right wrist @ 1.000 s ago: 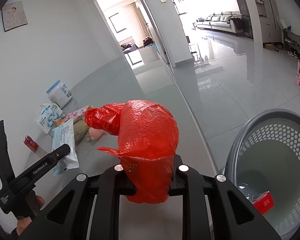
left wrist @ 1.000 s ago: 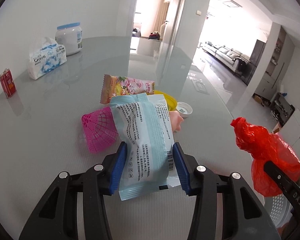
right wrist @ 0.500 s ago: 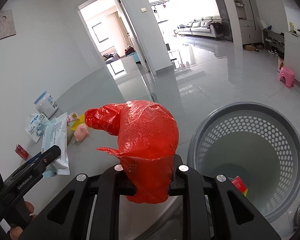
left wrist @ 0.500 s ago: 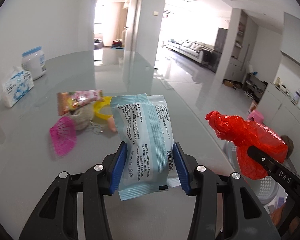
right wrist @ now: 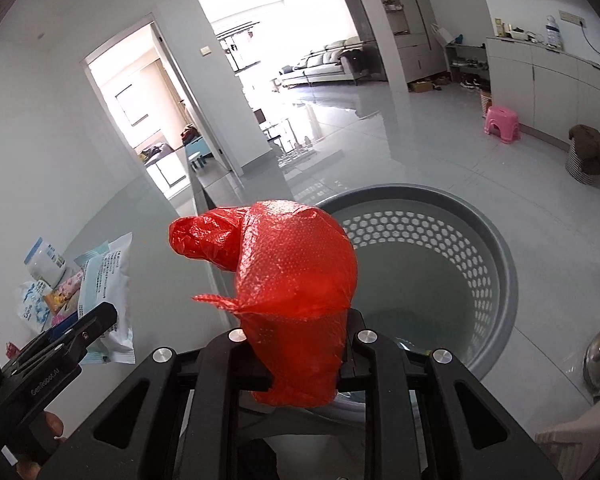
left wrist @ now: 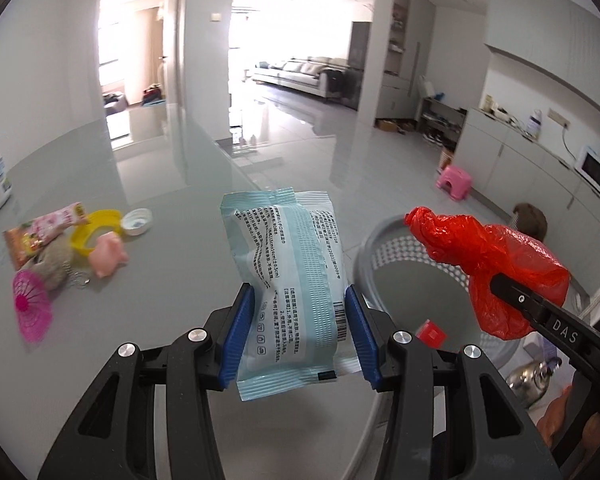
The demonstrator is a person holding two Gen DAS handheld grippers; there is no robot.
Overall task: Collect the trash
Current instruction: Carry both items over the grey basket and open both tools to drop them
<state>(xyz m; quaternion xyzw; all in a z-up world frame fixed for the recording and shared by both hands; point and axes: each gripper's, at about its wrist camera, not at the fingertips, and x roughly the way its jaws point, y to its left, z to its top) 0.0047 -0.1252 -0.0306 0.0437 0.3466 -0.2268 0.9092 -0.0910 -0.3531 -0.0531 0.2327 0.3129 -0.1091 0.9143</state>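
My left gripper (left wrist: 300, 320) is shut on a pale blue wipes packet (left wrist: 292, 272) and holds it above the glass table's right edge. My right gripper (right wrist: 300, 340) is shut on a crumpled red plastic bag (right wrist: 292, 280), held over the grey perforated basket (right wrist: 496, 248) on the floor. In the left wrist view the red bag (left wrist: 496, 264) hangs above the basket (left wrist: 364, 256), which holds a small red item (left wrist: 432, 334). The packet also shows in the right wrist view (right wrist: 108, 276).
On the table at the left lie a snack wrapper (left wrist: 44, 228), a yellow ring (left wrist: 90, 232), a pink pig toy (left wrist: 108, 256), a white cap (left wrist: 137, 222), a pink mesh cup (left wrist: 32, 308) and a white jar (right wrist: 46, 260). A pink stool (right wrist: 500, 118) and a metal kettle (left wrist: 528, 380) stand on the floor.
Both grippers have swung right, away from the table items, each still holding its item. The red bag is now above the basket and the packet is near the table's edge.
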